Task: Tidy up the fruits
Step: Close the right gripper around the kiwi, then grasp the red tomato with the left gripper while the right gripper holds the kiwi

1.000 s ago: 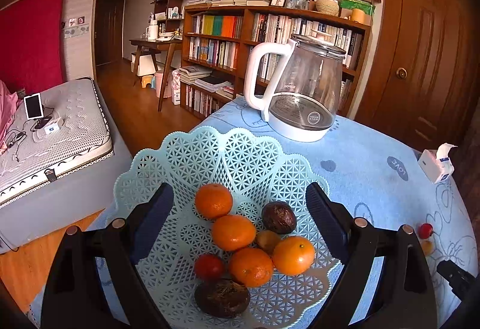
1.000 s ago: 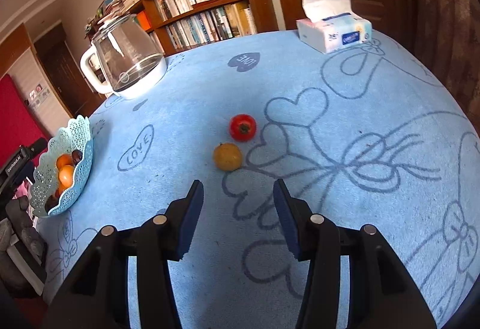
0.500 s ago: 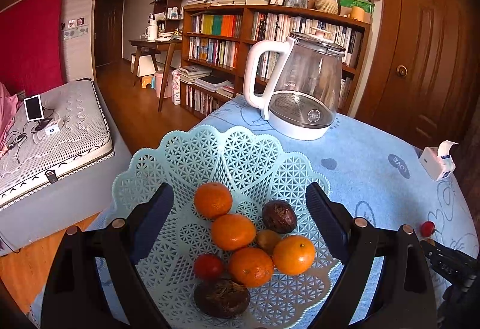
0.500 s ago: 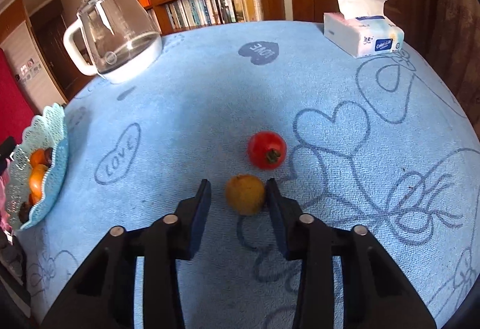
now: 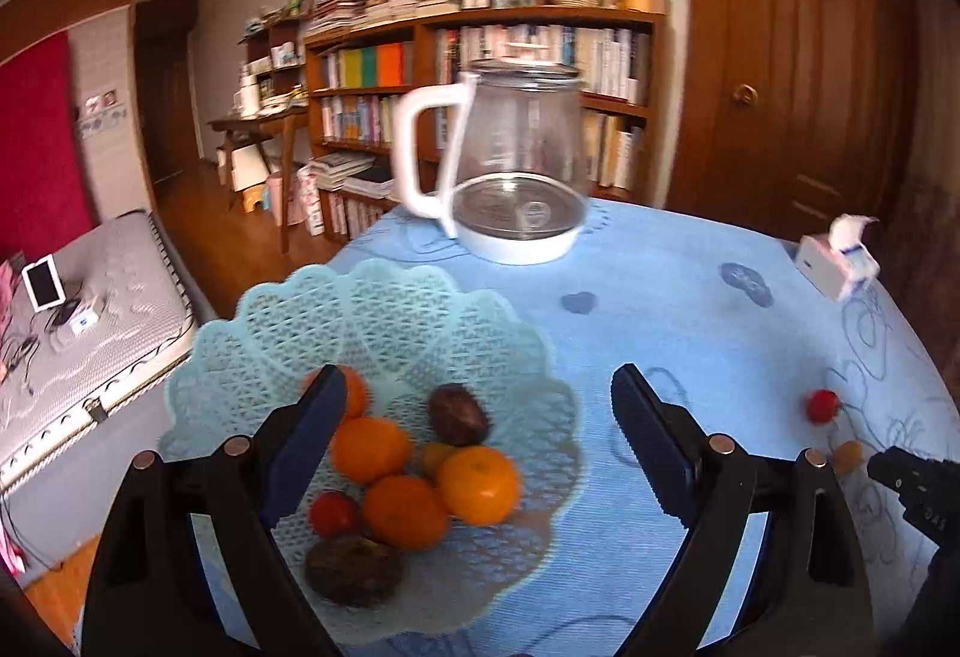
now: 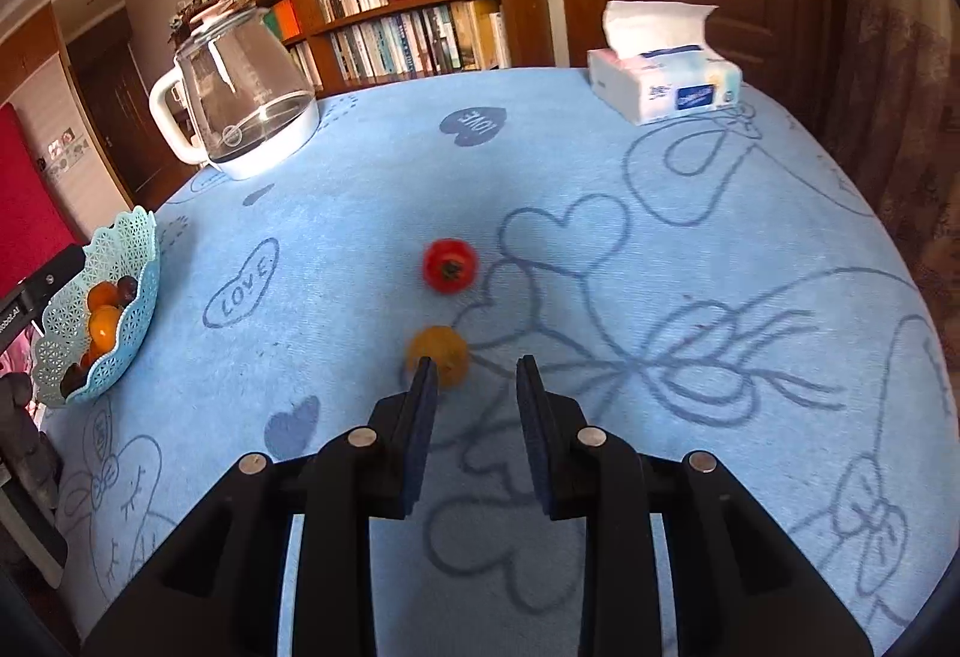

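A small yellow fruit lay on the blue table just past the right gripper, whose fingers stood apart and empty, the left one overlapping it in view. A red fruit sat just beyond. "LOVE" was printed in hearts on the cloth. Far left, the lattice basket held oranges under the spread, empty left gripper.

Tomato behind kumquat, on tablecloth

left gripper: black frame, silver screws | right gripper: same, pads seemingly dark blue
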Demonstrator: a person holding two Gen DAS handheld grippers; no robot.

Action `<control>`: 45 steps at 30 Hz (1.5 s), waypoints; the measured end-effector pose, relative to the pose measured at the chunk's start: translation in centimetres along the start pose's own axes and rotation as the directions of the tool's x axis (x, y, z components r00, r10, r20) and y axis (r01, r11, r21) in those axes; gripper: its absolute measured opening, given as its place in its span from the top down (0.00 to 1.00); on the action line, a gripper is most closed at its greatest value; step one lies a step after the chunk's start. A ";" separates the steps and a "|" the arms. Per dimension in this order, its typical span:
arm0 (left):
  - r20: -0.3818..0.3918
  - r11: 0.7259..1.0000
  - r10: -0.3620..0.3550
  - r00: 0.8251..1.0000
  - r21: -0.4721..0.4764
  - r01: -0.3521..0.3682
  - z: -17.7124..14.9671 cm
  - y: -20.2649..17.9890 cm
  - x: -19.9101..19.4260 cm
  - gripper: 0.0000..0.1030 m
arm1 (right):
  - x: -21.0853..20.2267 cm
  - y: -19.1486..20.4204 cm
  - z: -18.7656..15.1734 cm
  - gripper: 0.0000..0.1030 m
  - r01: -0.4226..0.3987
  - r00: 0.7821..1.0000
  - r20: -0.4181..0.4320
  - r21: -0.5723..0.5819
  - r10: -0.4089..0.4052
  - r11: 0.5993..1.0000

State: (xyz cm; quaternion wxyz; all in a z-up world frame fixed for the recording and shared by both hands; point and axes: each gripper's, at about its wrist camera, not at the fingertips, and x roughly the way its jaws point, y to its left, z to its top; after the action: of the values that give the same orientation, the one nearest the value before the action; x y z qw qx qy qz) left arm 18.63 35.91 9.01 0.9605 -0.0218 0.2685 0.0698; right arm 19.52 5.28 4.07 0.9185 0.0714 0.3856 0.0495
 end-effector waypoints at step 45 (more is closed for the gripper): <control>-0.148 0.968 -0.169 0.974 0.161 0.192 -0.6 -11.0 3.6 0.12 | 0.5 0.4 0.8 0.72 -0.125 0.992 -0.036 -0.088 0.122 0.988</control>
State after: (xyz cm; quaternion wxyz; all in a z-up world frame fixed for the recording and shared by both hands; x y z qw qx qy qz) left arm 23.00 25.45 6.68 0.9410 0.0334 0.3339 -0.0435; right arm 20.39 5.70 4.36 0.9100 0.0531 0.3918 0.1244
